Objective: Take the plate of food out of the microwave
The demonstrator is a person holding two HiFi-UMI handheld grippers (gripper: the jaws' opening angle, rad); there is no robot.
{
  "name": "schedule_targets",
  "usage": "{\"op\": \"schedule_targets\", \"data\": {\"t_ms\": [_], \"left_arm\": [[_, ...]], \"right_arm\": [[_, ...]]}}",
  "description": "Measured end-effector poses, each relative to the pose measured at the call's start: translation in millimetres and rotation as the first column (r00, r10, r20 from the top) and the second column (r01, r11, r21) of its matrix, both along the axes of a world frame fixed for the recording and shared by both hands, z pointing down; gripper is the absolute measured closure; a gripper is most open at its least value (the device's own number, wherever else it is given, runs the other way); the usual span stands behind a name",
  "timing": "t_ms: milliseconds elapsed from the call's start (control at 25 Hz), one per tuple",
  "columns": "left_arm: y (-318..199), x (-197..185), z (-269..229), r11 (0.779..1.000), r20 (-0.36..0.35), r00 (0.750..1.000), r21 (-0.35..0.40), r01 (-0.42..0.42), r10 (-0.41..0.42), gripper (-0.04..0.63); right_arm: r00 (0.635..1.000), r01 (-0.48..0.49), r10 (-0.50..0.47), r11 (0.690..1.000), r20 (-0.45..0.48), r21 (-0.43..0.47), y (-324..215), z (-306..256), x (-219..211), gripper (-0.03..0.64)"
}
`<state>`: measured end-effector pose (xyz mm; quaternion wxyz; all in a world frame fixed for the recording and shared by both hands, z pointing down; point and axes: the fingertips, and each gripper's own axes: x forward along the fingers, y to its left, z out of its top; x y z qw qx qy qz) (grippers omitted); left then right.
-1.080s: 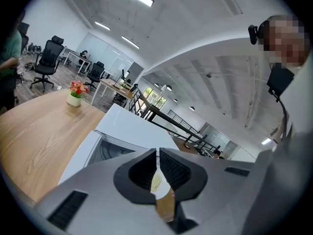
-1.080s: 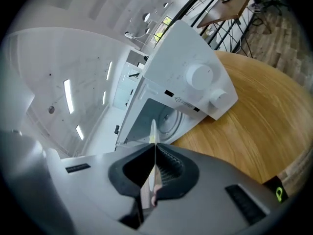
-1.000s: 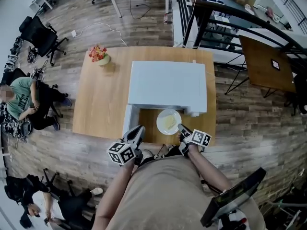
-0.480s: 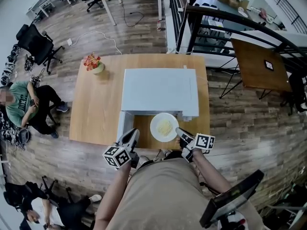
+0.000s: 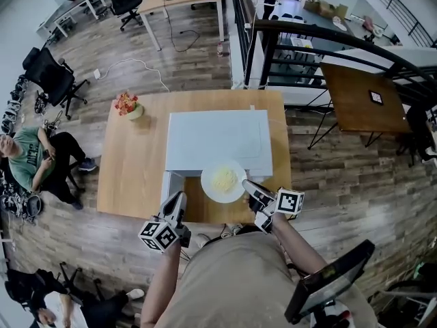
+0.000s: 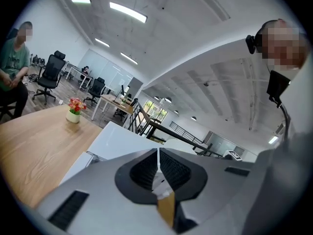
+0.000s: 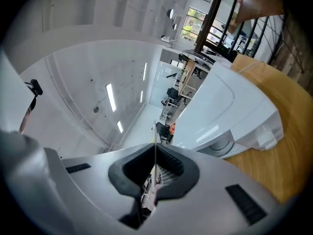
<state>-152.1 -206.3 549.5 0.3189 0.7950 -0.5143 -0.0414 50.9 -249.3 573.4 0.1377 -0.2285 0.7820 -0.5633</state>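
Note:
A white plate (image 5: 223,180) with pale yellow food hangs in front of the white microwave (image 5: 218,135), its far edge overlapping the microwave's front top. My right gripper (image 5: 248,186) is shut on the plate's right rim. In the right gripper view the rim (image 7: 155,136) shows edge-on as a thin line between the shut pads of that gripper (image 7: 155,156). My left gripper (image 5: 179,198) is below the open microwave door (image 5: 171,182), apart from the plate. In the left gripper view its jaws (image 6: 158,155) are shut with nothing between them.
The microwave stands on a wooden table (image 5: 133,162) with a flower pot (image 5: 128,106) at its far left. A person (image 5: 31,157) sits on the floor to the left. A dark railing (image 5: 321,36) and another table (image 5: 365,101) are at the right.
The right gripper has risen with the plate, which now looks larger and covers the microwave's front edge. The left gripper has drawn back from the door toward me.

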Motion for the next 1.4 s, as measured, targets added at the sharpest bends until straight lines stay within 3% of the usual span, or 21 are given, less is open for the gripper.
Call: {"op": "schedule_targets", "data": {"t_ms": [400,520,1080,1400], "left_arm": [[-11,-6,-25,0.988,0.012,0.992,0.093,0.12,-0.122,0.592],[-12,-4,-26,0.985,0.009,0.991,0.104,0.135,-0.137,0.592],[-5,-13,-17,0.982,0.023,0.985,0.086,0.167,-0.169,0.592],[5,-20,8,0.984,0.034,0.984,0.037,0.174,-0.176,0.592]], "right_arm": [[0.998,0.056,-0.058,0.991,0.018,0.123,-29,-61,24,0.601],[0.994,0.059,-0.072,0.988,0.084,0.141,-35,-81,23,0.601],[0.992,0.093,-0.099,0.992,0.074,0.08,-43,-62,13,0.601],[0.991,0.127,-0.125,0.991,0.051,-0.04,-39,-18,-5,0.601]]}}
